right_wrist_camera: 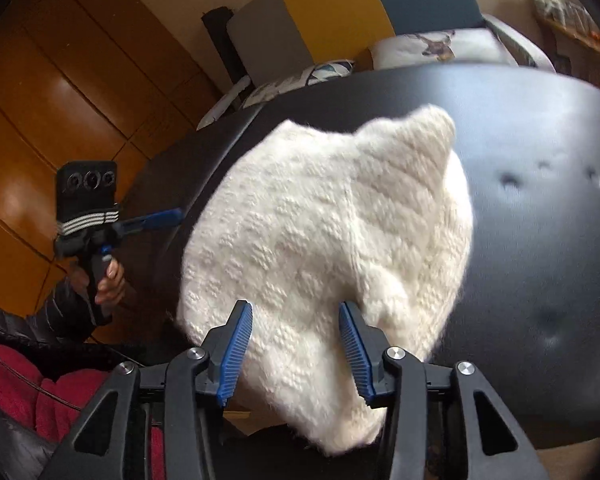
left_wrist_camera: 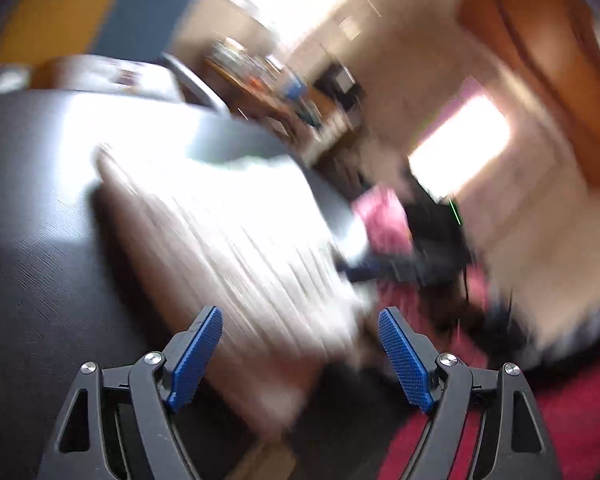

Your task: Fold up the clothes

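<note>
Right wrist view: both grippers gape empty, so the right gripper point(right_wrist_camera: 296, 344) should pinch the white knit sweater's point(right_wrist_camera: 324, 220) near hem squarely.

A black padded seat point(right_wrist_camera: 540, 216) with dimpled tufting carries the load, its surface shining under the window light. Lying right on it is a white knit sweater point(right_wrist_camera: 324, 248), folded into a bundle, one end hanging over the near edge. In the left wrist view the seat point(left_wrist_camera: 32, 208) and sweater point(left_wrist_camera: 228, 240) are blurred.
</note>
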Demonstrator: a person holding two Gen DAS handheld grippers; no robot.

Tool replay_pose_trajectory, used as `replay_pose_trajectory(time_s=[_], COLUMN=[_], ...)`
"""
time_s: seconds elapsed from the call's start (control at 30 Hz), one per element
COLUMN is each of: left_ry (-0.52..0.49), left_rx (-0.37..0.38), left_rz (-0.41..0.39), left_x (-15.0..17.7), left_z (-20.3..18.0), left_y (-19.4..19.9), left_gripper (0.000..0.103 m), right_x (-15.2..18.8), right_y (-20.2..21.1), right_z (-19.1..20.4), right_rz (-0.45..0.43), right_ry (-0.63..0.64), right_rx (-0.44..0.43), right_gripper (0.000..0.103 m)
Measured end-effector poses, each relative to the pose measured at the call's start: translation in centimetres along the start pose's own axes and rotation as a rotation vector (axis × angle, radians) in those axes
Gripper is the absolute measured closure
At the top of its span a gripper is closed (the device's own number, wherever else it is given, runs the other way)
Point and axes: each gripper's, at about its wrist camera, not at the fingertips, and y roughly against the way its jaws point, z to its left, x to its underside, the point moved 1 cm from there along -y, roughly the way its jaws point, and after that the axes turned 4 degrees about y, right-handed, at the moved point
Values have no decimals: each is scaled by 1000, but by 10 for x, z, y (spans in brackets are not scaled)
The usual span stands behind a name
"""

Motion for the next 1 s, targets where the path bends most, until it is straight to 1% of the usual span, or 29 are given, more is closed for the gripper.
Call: replay_pose_trajectory(time_s=[0.07, 0.13, 0.2, 0.27, 0.3, 0.33, 0.37, 0.43, 0.47, 0.5, 0.57, 0.6, 0.63, 0.67, 0.7, 0.73, 0.8, 0.87, 0.93, 1.0], left_ry=[67, 124, 189, 256, 286, 311, 328, 344, 348, 341, 306, 272, 217, 184, 183, 179, 138, 80, 15, -57], left_rx=[4, 30, 56, 59, 71, 90, 94, 75, 56, 9, -133, -210, -229, -237, -244, -236, -206, -163, -97, -33], left_rz=[-71, -115, -136, -143, -136, -123, -108, -61, -36, -1, 96, 124, 113, 103, 98, 69, -7, -73, -109, -108], left_x=[-30, -56, -80, -99, -107, -113, -117, -122, -123, -120, -110, -104, -101, -99, -99, -98, -91, -78, -61, -44], left_z=[17, 32, 49, 66, 75, 83, 89, 95, 99, 103, 113, 117, 116, 112, 110, 107, 95, 78, 56, 30], left_y=[3, 2, -5, -16, -20, -26, -33, -53, -62, -71, -91, -98, -99, -97, -94, -87, -65, -39, -19, -10], left_gripper=[22, 21, 21, 21, 21, 21, 21, 21, 21, 21, 21, 27, 30, 30, 30, 30, 30, 28, 21, 18], right_x=[-20, -42, -65, -90, -101, -112, -123, -140, -145, -148, -153, -156, -159, -162, -167, -172, -183, -193, -200, -204], right_y=[3, -6, -20, -38, -45, -55, -66, -84, -89, -90, -92, -91, -90, -90, -90, -90, -92, -100, -122, -149], right_z=[7, 14, 17, 19, 20, 20, 18, 10, 4, -2, -14, -17, -20, -21, -21, -20, -14, -9, -4, 2], right_rz=[-37, -71, -101, -112, -107, -95, -75, -34, -19, -11, 3, 7, 10, 10, 7, 0, -16, -8, 58, 143], right_ry=[31, 48, 41, 43, 58, 68, 72, 81, 80, 74, 63, 59, 57, 56, 58, 61, 68, 63, 53, 44], right_rx=[-1, -13, -37, -40, -26, -4, 28, 86, 112, 137, 177, 177, 172, 157, 133, 99, 6, -98, -220, -331], right_gripper=[54, 53, 46, 40, 40, 40, 40, 40, 40, 40, 40, 40, 40, 40, 40, 40, 40, 40, 40, 40])
